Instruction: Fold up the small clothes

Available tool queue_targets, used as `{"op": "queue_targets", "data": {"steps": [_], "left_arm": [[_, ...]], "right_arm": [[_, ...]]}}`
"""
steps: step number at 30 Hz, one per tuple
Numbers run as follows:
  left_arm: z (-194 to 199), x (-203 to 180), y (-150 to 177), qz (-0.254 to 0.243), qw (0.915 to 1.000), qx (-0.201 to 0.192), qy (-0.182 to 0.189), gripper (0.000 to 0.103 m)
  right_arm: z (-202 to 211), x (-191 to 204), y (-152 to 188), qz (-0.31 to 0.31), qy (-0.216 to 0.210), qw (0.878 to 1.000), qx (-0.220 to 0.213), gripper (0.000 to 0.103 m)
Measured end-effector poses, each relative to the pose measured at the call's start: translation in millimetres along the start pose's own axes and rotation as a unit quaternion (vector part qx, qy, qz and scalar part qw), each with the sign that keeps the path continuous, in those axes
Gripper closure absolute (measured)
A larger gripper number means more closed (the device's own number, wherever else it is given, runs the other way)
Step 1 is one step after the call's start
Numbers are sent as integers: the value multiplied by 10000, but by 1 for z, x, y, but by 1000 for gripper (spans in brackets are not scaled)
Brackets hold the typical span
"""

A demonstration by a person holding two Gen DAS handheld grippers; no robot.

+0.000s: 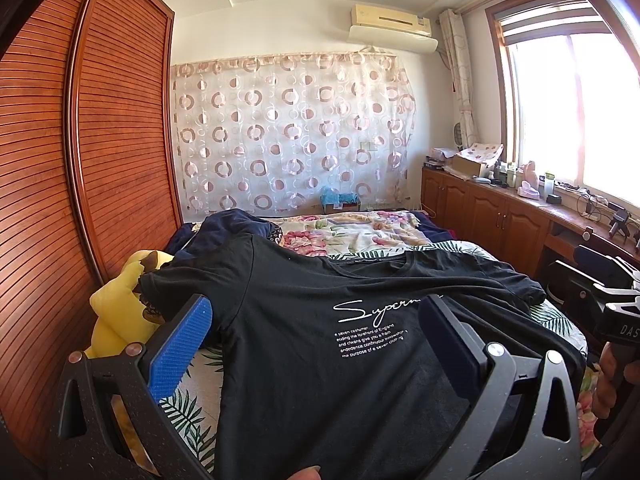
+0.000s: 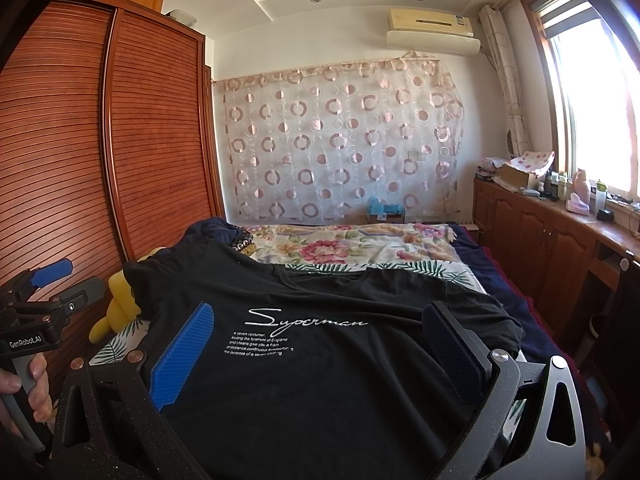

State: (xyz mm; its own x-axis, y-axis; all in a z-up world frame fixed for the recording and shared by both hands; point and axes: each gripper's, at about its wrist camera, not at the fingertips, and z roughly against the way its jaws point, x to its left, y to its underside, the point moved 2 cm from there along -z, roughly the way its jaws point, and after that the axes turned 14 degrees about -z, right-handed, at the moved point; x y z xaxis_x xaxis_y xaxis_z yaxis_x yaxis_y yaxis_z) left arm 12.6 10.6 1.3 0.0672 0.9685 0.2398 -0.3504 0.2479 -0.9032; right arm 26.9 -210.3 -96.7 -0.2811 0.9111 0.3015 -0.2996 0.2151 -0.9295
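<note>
A black T-shirt (image 1: 320, 360) with white "Superman" print lies spread face up on the bed, collar away from me. It also fills the lower half of the right wrist view, black T-shirt (image 2: 320, 380). My left gripper (image 1: 316, 300) is open just above the shirt's left half, blue pads (image 1: 180, 344) wide apart, nothing pinched. My right gripper (image 2: 319, 308) hovers open over the right half in the same way. Each gripper shows in the other's view, held by a hand: the right gripper (image 1: 616, 312) at the far right, the left gripper (image 2: 36, 300) at the far left.
A yellow plush toy (image 1: 116, 312) sits between the bed and the slatted wooden wardrobe (image 1: 80, 160). A floral quilt (image 1: 360, 232) and dark blue clothes (image 1: 224, 224) lie beyond the shirt. Low wooden cabinets (image 1: 500, 208) with clutter run under the window at right.
</note>
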Motion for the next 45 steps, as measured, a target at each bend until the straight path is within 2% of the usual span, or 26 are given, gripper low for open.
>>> {"op": "queue_targets", "data": {"steps": [17, 29, 37, 45], "left_arm": [[-3, 3, 1, 52, 10000, 64, 56, 0], [-38, 16, 24, 87, 9987, 486, 78, 0], [-66, 41, 34, 25, 9974, 723, -19, 0], [-96, 67, 38, 57, 9962, 865, 78, 0]], "right_arm": [[-2, -1, 2, -8, -37, 10000, 61, 0], [-28, -6, 4, 22, -21, 9991, 429, 0], [-44, -8, -1, 86, -54, 9980, 625, 0], [-79, -8, -11, 311, -163, 9957, 861, 0]]}}
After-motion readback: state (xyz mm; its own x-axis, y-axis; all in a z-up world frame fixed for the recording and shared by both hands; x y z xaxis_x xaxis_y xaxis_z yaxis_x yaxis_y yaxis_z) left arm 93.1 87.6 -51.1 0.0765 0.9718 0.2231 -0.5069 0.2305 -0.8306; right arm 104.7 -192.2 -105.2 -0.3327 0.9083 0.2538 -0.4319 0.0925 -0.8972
